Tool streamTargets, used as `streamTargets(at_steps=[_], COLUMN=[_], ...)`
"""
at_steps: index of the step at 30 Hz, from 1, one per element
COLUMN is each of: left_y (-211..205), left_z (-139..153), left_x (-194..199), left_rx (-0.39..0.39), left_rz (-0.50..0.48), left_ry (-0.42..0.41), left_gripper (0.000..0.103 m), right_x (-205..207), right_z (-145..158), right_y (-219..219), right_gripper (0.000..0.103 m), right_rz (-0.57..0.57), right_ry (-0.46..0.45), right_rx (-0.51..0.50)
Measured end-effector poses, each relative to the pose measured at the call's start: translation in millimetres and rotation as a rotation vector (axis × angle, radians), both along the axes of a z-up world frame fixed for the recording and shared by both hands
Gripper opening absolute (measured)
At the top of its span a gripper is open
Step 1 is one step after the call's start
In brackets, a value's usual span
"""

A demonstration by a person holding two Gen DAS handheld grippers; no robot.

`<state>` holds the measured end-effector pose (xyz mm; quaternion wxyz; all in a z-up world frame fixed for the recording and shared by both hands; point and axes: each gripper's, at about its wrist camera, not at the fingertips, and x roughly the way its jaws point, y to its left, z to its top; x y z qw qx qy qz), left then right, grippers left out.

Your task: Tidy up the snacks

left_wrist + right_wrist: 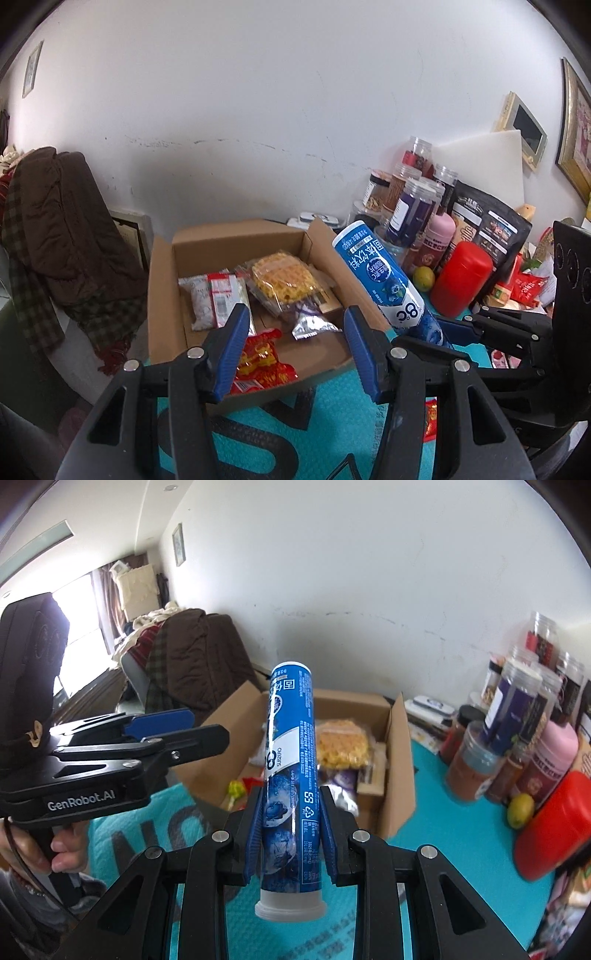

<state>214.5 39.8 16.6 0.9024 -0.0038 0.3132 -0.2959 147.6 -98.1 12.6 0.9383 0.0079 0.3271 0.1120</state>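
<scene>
My right gripper is shut on a blue tube with a white cap, held above the teal mat in front of the open cardboard box. The tube also shows in the left wrist view, tilted beside the box's right flap, with the right gripper behind it. The box holds a yellow waffle pack, a white and red packet, a silver packet and a red packet. My left gripper is open and empty over the box's front edge; it also shows in the right wrist view.
Several jars, a pink bottle, a red canister, a black pouch and a small lime crowd the mat's right side. A chair draped in a brown coat stands on the left. A white wall is behind.
</scene>
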Motion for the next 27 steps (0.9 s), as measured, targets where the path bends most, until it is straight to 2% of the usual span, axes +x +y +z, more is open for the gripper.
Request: streamTargets(at_steps=[7,15,22,23,27], left_y=[-14,-49,-94,-99,-126], left_z=[-12,-26,-57,-62,-79], left_x=[-23,-63,-87,-91,-103], left_rx=[0.007,0.069,0.127,0.135,0.162], left_rz=[-0.058,-0.162,-0.3,-0.31,-0.354], left_ry=[0.039,0.041,0.137,0.152,0.202], left_gripper=[0.053,0.053,0.053,0.057,0.057], right_x=[-29,-75,-116,-123,-143], right_z=[-4,-14,-35,-38,-50], right_y=[-9,-36,-69,-75,-91], right_gripper=[0.028,0.028,0.028,0.028,0.028], right_rz=[-0.047,-0.16,-0.305,-0.327,-0.385], right_ry=[0.016,0.045,0.098,0.107,0.131], right_rx=[0.003,0.021,0.027,0.029,0.033])
